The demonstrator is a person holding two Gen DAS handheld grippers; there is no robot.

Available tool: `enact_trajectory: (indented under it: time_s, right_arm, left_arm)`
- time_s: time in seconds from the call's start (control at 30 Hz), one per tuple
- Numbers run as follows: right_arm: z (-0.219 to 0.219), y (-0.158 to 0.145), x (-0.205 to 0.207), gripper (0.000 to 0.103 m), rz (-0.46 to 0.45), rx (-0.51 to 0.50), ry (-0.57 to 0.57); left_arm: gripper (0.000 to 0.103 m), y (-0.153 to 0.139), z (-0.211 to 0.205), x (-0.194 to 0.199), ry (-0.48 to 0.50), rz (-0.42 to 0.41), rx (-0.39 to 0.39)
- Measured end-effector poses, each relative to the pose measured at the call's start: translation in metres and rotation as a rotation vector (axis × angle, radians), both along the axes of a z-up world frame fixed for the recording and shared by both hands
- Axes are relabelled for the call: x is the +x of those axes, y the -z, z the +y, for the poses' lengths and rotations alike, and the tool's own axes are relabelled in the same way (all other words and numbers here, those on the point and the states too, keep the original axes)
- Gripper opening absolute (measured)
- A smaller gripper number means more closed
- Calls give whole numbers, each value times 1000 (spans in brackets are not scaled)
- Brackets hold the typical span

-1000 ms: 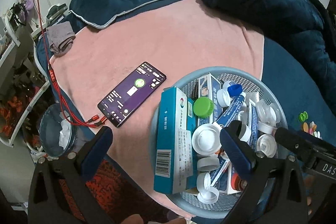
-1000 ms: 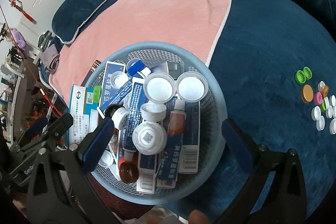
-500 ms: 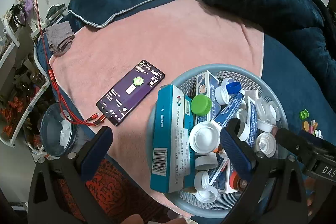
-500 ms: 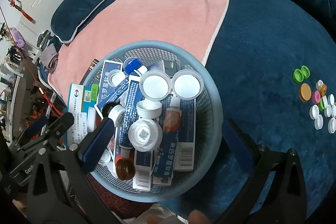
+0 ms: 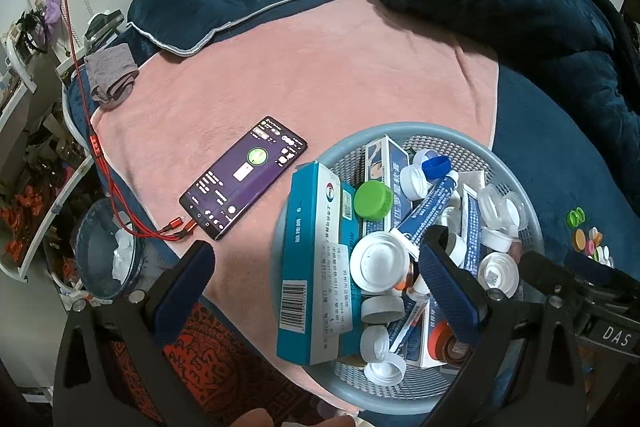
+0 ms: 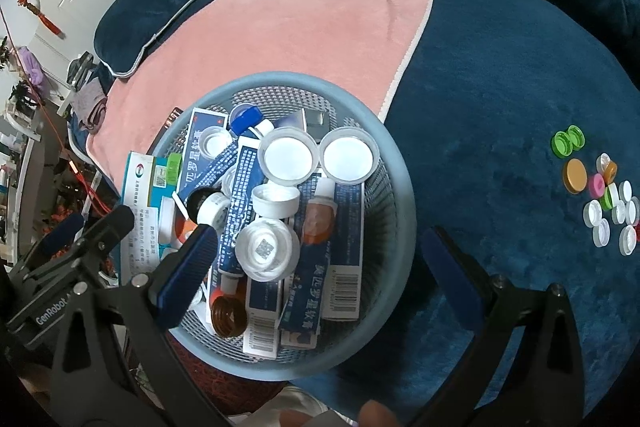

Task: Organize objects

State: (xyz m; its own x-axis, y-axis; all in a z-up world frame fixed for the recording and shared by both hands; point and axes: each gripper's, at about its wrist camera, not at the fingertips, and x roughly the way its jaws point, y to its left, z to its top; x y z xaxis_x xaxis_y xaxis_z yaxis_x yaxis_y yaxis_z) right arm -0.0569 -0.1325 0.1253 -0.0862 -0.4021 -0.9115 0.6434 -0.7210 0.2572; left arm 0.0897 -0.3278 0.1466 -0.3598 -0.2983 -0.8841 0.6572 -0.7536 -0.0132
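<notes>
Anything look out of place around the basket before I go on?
Yes. The teal box sticks out over the basket rim instead of lying inside. A cluster of loose caps lies scattered on the blue blanket, well apart from the basket. Both tools hover open, holding nothing.

A home bedroom: bed [image 5: 360, 75], pillows [image 5: 224, 3], rumpled duvet [image 5: 520, 3].

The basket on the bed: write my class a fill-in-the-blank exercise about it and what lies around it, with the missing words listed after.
1. The round basket is coloured light ____.
2. The phone lies on the ____ blanket, left of the basket.
3. A red ____ is plugged into the phone's near end.
4. The loose bottle caps lie on the dark ____ bedding, outside the basket.

Missing words: blue; pink; cable; blue
</notes>
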Motion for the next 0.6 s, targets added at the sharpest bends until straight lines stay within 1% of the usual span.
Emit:
enact_trajectory:
  time_s: [0.6]
  right_arm:
    - [14,-5,-6,103,5,-5,10]
  left_arm:
    - [102,-5,16,-8,22,-7,-15]
